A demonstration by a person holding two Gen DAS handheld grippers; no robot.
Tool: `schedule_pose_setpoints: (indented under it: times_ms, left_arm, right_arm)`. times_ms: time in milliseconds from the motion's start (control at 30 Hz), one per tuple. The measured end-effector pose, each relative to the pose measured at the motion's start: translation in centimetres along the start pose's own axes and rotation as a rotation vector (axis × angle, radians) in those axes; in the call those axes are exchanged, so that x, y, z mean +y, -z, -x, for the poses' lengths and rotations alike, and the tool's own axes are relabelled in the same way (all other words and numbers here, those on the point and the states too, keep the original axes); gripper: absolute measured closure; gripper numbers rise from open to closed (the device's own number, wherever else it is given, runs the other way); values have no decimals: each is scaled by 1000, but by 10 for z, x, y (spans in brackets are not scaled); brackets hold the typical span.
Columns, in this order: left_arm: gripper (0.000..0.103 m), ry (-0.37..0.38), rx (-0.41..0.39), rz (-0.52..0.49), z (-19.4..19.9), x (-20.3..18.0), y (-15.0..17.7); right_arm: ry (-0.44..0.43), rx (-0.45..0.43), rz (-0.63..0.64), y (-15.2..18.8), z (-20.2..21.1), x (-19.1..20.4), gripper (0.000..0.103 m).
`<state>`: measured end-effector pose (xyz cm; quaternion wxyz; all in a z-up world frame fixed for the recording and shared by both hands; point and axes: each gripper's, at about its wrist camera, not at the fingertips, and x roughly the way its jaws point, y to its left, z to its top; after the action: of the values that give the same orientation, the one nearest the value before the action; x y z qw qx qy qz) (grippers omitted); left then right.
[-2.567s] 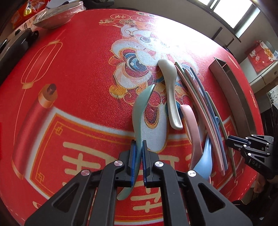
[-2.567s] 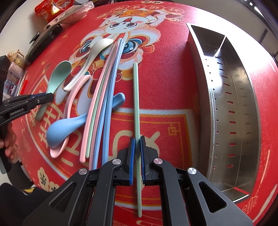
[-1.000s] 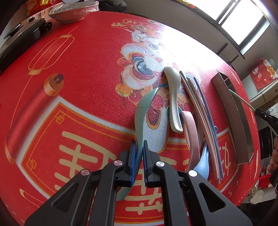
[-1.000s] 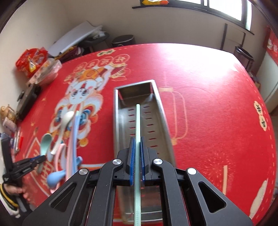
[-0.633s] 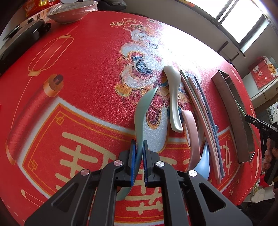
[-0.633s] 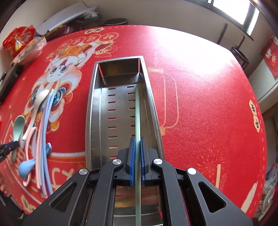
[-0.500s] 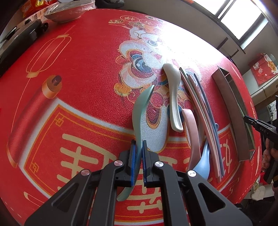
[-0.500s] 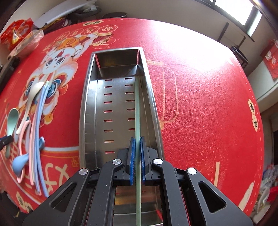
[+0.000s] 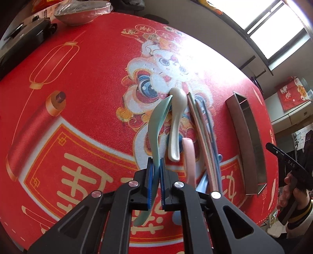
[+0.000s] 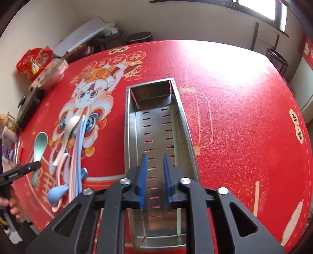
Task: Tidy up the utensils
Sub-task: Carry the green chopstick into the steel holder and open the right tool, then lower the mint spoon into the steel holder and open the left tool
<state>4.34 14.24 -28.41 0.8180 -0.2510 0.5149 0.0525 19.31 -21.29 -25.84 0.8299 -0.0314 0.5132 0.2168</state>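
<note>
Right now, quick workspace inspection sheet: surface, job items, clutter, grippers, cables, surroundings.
Surface: red printed tablecloth.
Job's things: green chopstick lies in the steel tray; white spoon, pink spoon, blue spoon, remaining chopsticks on the cloth.
Clutter: bowl, snack bag, black device.
Grippers: left gripper shut on green spoon; right gripper has just been opening, nothing between.
Cables: nothing seen.
Surroundings: window, stool.

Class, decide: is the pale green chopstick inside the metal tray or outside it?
Inside. The green chopstick lies lengthwise on the slotted floor of the metal tray, along its right wall.
</note>
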Motion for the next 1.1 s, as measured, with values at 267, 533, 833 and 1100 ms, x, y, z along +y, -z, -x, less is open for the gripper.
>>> schedule_pose_setpoints:
  times_ms: [267,533,833,1100]
  left_arm:
    - [97,105,-28,40,13,-60,-9]
    - [97,217,46,47,-25,-152,-13]
    - [97,163,165,-9,-84,-234,-10]
    - [97,91,234,-28,-117,-263,-4]
  right_arm:
    - [-51,-67,-47,-1,21,-20,18]
    - [-34,-74,-68,-3,27,-59,15]
    - [-60,-70,-73,-2,32,-104,15]
    - [-68,-88,-101,-2,39,-132,15]
